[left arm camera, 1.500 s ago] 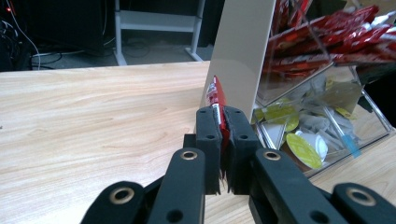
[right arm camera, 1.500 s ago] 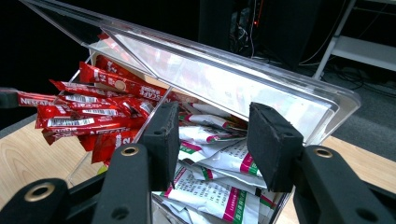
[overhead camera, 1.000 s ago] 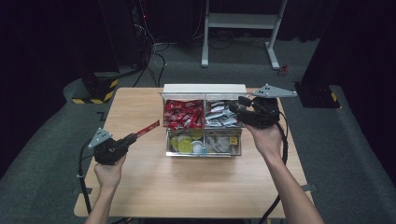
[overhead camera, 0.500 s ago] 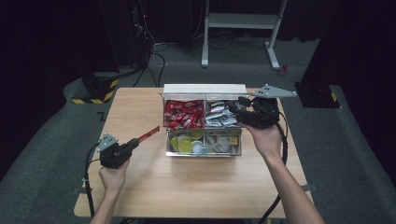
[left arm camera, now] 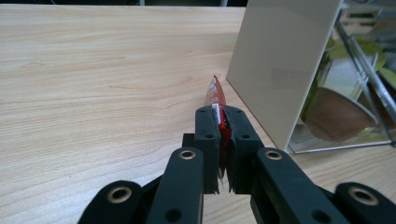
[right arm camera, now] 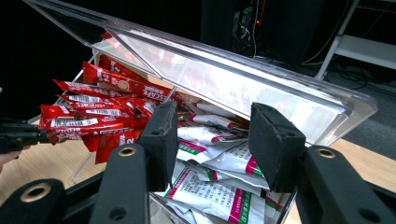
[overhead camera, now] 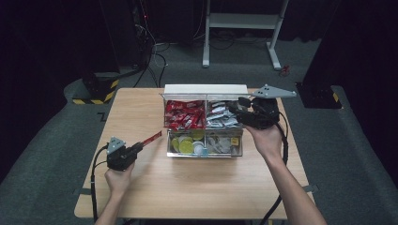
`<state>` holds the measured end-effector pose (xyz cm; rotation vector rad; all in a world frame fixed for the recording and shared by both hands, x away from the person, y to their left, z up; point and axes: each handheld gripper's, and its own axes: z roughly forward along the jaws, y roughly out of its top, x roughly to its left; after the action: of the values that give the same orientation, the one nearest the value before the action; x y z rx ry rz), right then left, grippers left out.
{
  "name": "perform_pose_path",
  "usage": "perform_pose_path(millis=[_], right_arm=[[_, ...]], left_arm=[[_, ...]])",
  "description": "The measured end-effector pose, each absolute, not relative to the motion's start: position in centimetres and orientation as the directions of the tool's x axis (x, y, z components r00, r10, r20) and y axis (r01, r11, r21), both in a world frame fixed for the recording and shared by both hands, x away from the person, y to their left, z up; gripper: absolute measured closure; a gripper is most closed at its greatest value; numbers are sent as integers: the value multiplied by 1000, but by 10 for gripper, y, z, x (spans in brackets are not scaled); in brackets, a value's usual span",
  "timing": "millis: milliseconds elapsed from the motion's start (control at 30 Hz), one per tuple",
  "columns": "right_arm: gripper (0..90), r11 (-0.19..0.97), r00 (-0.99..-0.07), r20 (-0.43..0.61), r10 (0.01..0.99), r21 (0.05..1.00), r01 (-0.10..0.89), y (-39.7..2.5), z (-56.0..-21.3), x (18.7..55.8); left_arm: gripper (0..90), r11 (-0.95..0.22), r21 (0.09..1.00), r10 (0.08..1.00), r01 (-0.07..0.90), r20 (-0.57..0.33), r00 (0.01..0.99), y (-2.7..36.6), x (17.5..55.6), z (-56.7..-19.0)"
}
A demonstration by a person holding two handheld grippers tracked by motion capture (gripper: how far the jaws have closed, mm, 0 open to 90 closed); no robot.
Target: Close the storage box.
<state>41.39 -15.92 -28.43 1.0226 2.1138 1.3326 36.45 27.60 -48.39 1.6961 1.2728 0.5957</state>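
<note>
The clear four-compartment box (overhead camera: 204,123) sits at the centre of my wooden table (overhead camera: 197,187), its lid standing open along the 12 o'clock edge. The far-left compartment holds red stick sachets (overhead camera: 184,114), the far-right holds white sachets with green and pink print (overhead camera: 220,116), the near-left holds yellow-green capsules (overhead camera: 185,143), and the near-right holds small packets I cannot make out. My left gripper (overhead camera: 139,147) is over the table at 8 o'clock of the box, jaws closed tight on one red stick sachet (overhead camera: 152,138) that points toward the box. The left gripper view shows that sachet (left arm camera: 216,100) pinched on edge between my pads, beside the box's white side wall (left arm camera: 280,65), with a brown capsule (left arm camera: 337,114) behind the clear front. My right gripper (overhead camera: 236,111) is at 3 o'clock of the box, over the white sachets. The right gripper view shows its jaws spread wide and holding nothing, with the white sachets (right arm camera: 219,172) below them and barcodes on the red ones (right arm camera: 93,116).
</note>
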Motion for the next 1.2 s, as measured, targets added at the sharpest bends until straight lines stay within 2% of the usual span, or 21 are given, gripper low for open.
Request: perform_pose_path(millis=[367,700,767,900,1067,1200], right_arm=[[525,266,-633,21,774,896,355,-161,-283,414],[524,264,-631,20,776,898,352,-160,-282,412],[527,265,-633,19,774,898,351,-160,-282,413],[523,258,-631,28,775,898,356,-160,-282,412],[522,254,-630,28,776,900,353,-161,-282,411],[519,257,-628,25,778,899,354,-162,-281,410]], left_arm=[[808,-130,812,930,569,-100,354,264,370,-507],[769,-114,773,938,625,-122,323,266,369,-525],[736,-127,767,939,629,-113,326,267,369,-526],[599,-116,771,942,627,-116,316,268,366,-527],[472,-113,766,945,633,-114,306,271,361,-527],[404,-123,773,949,622,-92,302,274,353,-525]])
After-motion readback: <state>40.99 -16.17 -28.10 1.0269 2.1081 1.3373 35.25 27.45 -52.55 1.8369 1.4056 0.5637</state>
